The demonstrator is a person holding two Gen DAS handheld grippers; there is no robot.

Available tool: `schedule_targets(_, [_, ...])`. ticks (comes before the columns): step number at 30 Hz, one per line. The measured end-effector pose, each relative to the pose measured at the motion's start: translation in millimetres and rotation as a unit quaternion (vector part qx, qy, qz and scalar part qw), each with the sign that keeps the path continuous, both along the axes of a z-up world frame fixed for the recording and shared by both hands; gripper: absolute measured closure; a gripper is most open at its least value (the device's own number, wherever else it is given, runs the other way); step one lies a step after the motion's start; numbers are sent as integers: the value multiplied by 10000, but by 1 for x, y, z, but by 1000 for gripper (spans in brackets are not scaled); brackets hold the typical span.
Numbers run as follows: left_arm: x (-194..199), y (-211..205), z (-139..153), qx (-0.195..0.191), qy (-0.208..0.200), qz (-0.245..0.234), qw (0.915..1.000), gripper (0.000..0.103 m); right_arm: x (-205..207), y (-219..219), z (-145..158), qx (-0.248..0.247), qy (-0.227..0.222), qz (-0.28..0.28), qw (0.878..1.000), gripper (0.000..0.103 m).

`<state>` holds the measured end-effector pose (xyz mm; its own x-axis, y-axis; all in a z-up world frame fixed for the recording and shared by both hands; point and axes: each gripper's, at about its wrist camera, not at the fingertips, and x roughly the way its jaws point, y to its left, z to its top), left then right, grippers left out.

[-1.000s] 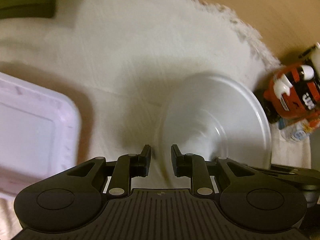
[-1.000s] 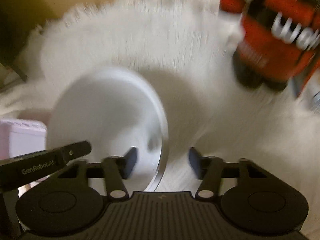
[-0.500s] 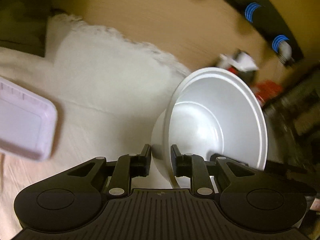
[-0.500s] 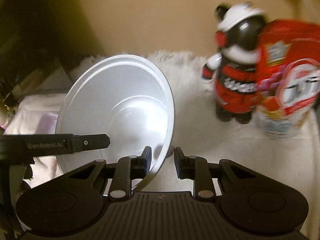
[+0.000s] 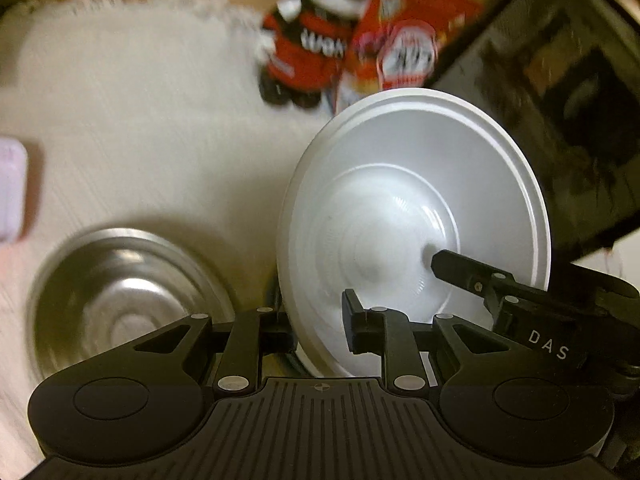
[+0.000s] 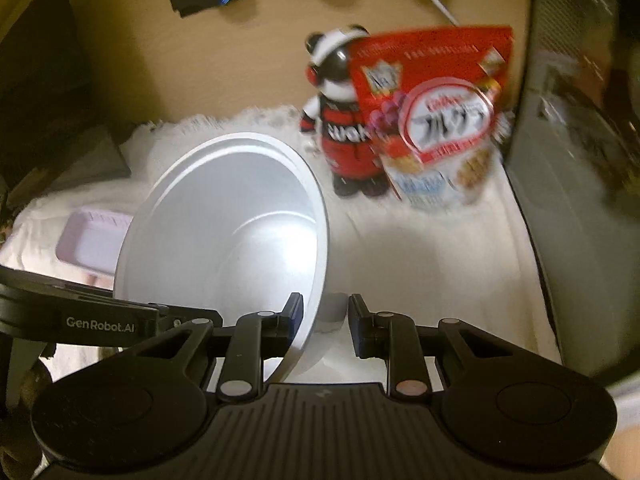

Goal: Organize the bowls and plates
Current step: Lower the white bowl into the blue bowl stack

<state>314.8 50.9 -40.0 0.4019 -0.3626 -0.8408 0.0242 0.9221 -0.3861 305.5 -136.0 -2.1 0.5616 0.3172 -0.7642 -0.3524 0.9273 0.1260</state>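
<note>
Gripping white bowl [image 5: 412,216] rim, tilted on edge above white cloth [image 5: 140,120]: left gripper [image 5: 320,320] and right gripper [image 6: 322,318] both clamped on it | left view alone shows steel bowl [image 5: 120,300] lying on cloth | right view alone shows cereal box [image 6: 436,112] text, pink tray [image 6: 94,236]

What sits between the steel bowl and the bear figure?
Only bare white cloth between the steel bowl and bear figure, in the left wrist view.

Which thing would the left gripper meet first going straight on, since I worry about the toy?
Probably the white bowl pinched in the left gripper; beyond it the white cloth, though depth is unclear.
</note>
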Motion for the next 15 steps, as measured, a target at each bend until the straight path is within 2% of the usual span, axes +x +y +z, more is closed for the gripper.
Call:
schedule_targets(4, [-4, -9, -21, 189, 18, -202, 9996, 80, -4, -2, -29, -209, 247, -201, 9993, 79])
schedule_targets(7, [-5, -7, -30, 105, 65, -149, 9998, 78, -3, 0, -48, -350, 469, -353, 9977, 79])
schedule_targets(15, [2, 5, -9, -100, -136, 8, 9999, 77, -7, -2, -45, -352, 281, -405, 9982, 79])
